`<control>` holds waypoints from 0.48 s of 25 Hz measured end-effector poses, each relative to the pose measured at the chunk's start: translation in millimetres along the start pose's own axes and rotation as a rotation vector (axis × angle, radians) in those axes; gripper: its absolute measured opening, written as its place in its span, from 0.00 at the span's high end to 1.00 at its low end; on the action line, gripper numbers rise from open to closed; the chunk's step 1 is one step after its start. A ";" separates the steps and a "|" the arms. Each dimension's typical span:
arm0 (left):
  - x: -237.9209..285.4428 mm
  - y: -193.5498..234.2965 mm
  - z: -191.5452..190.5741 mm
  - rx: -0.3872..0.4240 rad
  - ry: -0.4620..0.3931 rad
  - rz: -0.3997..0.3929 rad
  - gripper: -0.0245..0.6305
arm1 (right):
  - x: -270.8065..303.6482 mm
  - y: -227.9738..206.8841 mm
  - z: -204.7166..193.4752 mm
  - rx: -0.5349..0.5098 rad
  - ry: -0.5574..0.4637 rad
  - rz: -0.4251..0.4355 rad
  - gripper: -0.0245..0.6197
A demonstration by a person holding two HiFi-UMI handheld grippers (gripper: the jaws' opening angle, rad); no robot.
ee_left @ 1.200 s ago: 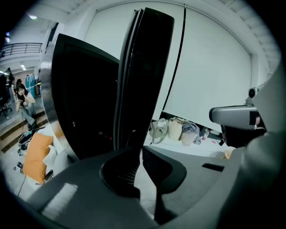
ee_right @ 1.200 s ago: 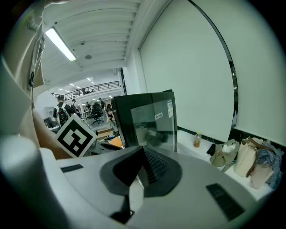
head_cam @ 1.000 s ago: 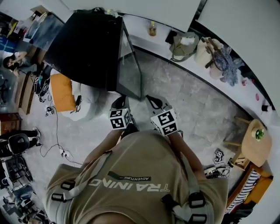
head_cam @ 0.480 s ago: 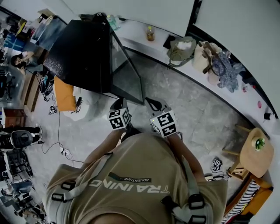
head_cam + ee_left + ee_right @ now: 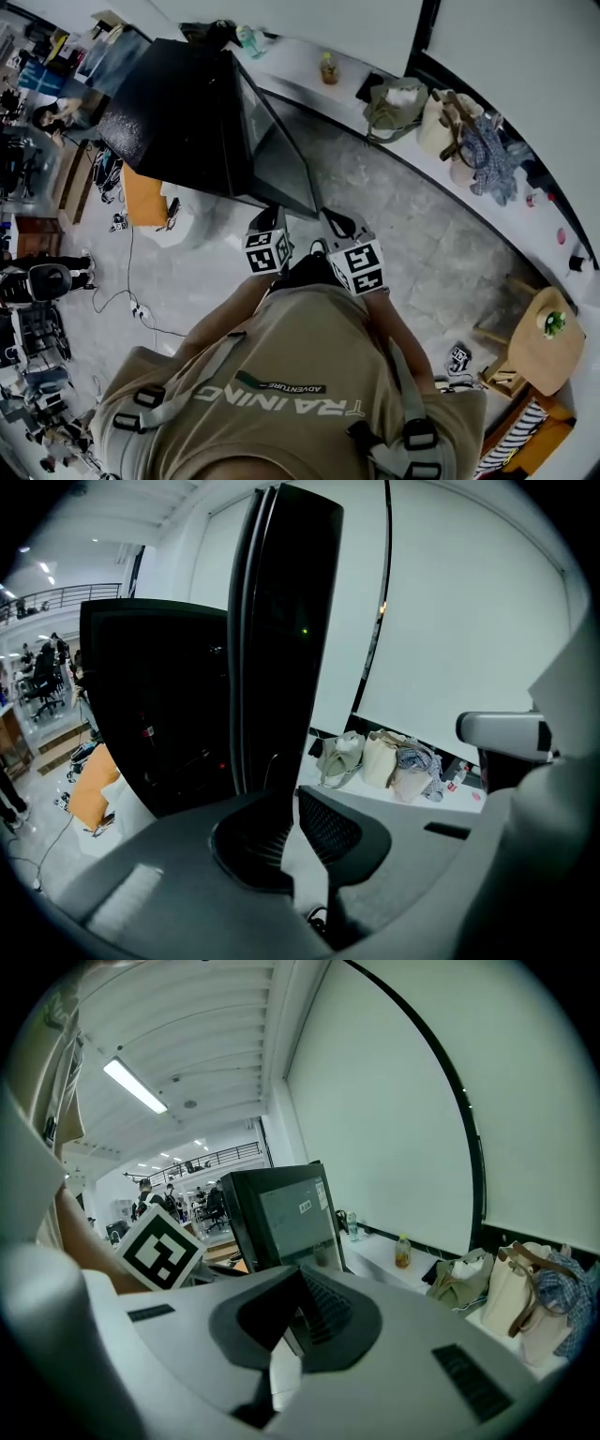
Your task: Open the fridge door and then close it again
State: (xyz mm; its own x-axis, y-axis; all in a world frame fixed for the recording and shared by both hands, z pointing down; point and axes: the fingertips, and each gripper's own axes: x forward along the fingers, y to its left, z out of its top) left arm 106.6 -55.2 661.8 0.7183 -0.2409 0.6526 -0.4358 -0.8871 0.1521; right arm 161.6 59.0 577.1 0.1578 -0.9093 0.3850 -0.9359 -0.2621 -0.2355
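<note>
Big open office-type space here: grey stone floor (image 5: 403, 216), a white wall with a ledge (image 5: 291, 73) running along it that holds a few bags (image 5: 394, 98) and a bottle (image 5: 327, 67), and a little round wooden table (image 5: 544, 328) off to the person's right. The black fridge (image 5: 178, 108) stands right in front of the person, with its glass door (image 5: 281, 155) on the side nearest the grippers. Honestly I can't tell if that door is fully shut or open a crack. In the left gripper view its edge is just a tall dark slab, the inside is pure black, and I can't pick out a handle anywhere. There's something orange (image 5: 142, 199) low down beside the fridge, partly cut off by it, no clue what it is. The person's hands are hidden under the gripper bodies, and their shirt (image 5: 281, 375) eats up the lower half of the head view. Both forearms reach forward from the chest with the grippers side by side, near the fridge's front corner but not touching it as far as I can see. The left gripper (image 5: 291, 799) has its jaws together at the tips with nothing between them. The right gripper (image 5: 298, 1283) is the same, closed on nothing and tilted up.
</note>
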 end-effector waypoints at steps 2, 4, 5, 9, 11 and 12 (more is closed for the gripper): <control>2.7 -11.3 2.3 -0.009 -0.003 -0.029 0.94 | 2.0 -7.3 2.7 -0.002 0.008 -0.014 0.97; 4.2 -22.1 2.6 -0.002 0.001 -0.053 0.94 | 1.1 -12.7 5.0 -0.004 0.022 -0.028 0.97; 5.1 -28.0 2.6 0.004 0.004 -0.065 0.94 | -0.2 -14.9 6.2 -0.006 0.030 -0.032 0.97; 17.9 -50.5 9.4 -0.001 0.003 -0.099 0.96 | 0.3 -28.8 15.0 -0.024 0.045 -0.045 0.97; 26.4 -57.6 6.8 -0.024 0.026 -0.120 0.96 | 1.8 -33.9 17.7 -0.029 0.050 -0.052 0.97; 29.6 -59.9 3.7 -0.029 0.042 -0.130 0.96 | 1.8 -35.2 18.3 -0.030 0.052 -0.057 0.97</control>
State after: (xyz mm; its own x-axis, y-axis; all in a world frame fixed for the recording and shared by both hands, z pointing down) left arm 156.0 -10.6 669.3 0.7468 -0.1074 0.6563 -0.3561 -0.8980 0.2583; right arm 200.5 60.6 569.8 0.1955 -0.8750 0.4429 -0.9349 -0.3027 -0.1852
